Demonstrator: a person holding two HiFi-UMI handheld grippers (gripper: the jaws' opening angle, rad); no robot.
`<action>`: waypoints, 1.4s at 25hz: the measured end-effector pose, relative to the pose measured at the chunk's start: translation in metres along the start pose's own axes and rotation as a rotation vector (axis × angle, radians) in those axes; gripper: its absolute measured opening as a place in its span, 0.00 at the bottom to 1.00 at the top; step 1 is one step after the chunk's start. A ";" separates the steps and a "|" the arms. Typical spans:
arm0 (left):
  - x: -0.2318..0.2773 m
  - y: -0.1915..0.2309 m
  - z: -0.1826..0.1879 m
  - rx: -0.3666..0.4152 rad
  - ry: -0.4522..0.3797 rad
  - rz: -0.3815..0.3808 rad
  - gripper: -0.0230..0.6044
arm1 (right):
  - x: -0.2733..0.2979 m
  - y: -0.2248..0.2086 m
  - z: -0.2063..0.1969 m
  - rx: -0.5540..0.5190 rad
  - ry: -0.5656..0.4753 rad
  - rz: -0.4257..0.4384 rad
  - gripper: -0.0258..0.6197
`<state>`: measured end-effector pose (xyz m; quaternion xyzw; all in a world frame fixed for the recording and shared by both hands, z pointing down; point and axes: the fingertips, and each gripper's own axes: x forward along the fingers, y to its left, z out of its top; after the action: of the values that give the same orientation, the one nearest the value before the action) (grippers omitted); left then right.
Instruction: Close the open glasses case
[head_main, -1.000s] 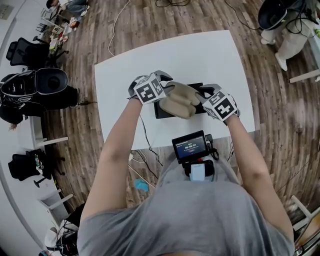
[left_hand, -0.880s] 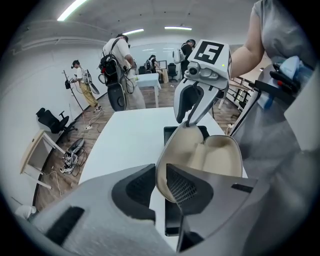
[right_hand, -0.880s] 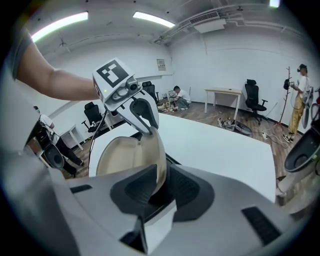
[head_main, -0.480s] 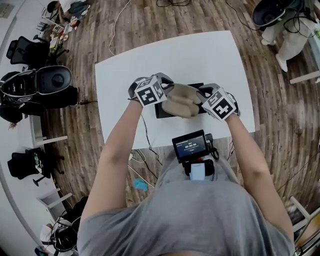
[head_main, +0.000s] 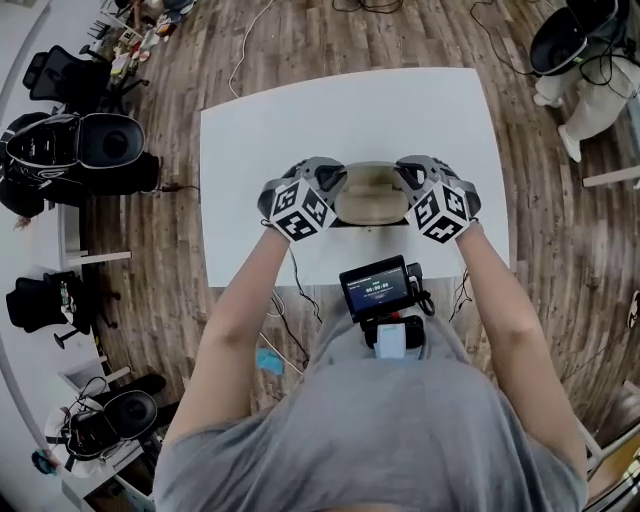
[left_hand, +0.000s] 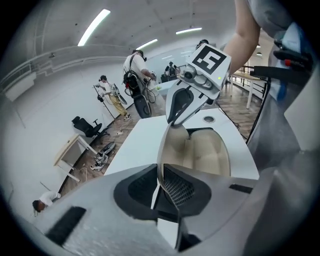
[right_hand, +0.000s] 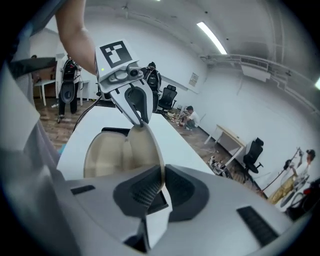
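Note:
The glasses case (head_main: 372, 193) lies open on the white table (head_main: 260, 120), beige lining (left_hand: 200, 152) facing up. Its thin lid (left_hand: 162, 145) stands raised on edge. My left gripper (head_main: 335, 190) is at the case's left end, jaws (left_hand: 161, 182) shut on the lid's rim. At the right end my right gripper (head_main: 408, 188) pinches the same rim (right_hand: 159, 150) between its pads (right_hand: 161, 184). Each gripper view shows the other gripper across the case: the right one (left_hand: 187, 102) and the left one (right_hand: 132, 102).
A dark flat thing (left_hand: 200, 131) lies under the case. A small screen (head_main: 375, 288) hangs at the person's chest by the table's near edge. Office chairs (head_main: 60, 75) and gear (head_main: 570, 35) stand on the wood floor around the table.
Both grippers have drawn in to the ends of the case and moved slightly away from the person. The splayed case now looks narrower, its lid raised. The right gripper has rolled.

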<state>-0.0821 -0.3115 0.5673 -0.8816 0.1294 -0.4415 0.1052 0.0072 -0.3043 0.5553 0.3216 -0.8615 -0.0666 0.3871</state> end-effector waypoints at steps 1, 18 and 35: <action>-0.001 -0.001 0.000 0.001 -0.009 0.026 0.11 | -0.001 0.000 0.001 -0.026 -0.013 -0.016 0.11; -0.029 -0.042 0.009 -0.018 -0.181 0.236 0.11 | -0.033 0.031 0.004 -0.217 -0.123 -0.094 0.11; -0.024 -0.096 -0.006 0.045 -0.119 0.131 0.13 | -0.043 0.087 -0.022 -0.486 -0.101 0.028 0.12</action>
<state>-0.0876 -0.2135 0.5820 -0.8933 0.1702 -0.3834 0.1612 0.0001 -0.2070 0.5756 0.2034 -0.8428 -0.2823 0.4106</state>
